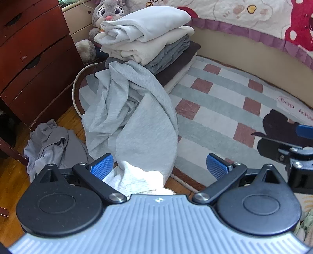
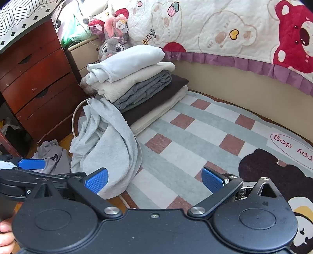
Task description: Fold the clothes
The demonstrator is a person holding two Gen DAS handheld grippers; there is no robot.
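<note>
Two grippers: left gripper (image 1: 159,165) and right gripper (image 2: 154,178), both spread wide, holding nothing.
Light grey garment (image 1: 133,117): one, crumpled, draped from the stack down over the rug (image 1: 215,109) edge; long axis runs 12 to 6 o'clock.
Bearing: its lower end lies between the left fingers; from the right gripper it sits at 10 o'clock, so the left is nearer.
Folded stack (image 1: 148,39): about five pieces, at 12 o'clock.
Darker grey garment (image 1: 49,142): one, bunched on the floor at 9 o'clock.

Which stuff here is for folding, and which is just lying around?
For folding: light grey garment, crumpled grey garment on the floor, folded pile.
Just there: plush bunny, dresser, rug.
</note>
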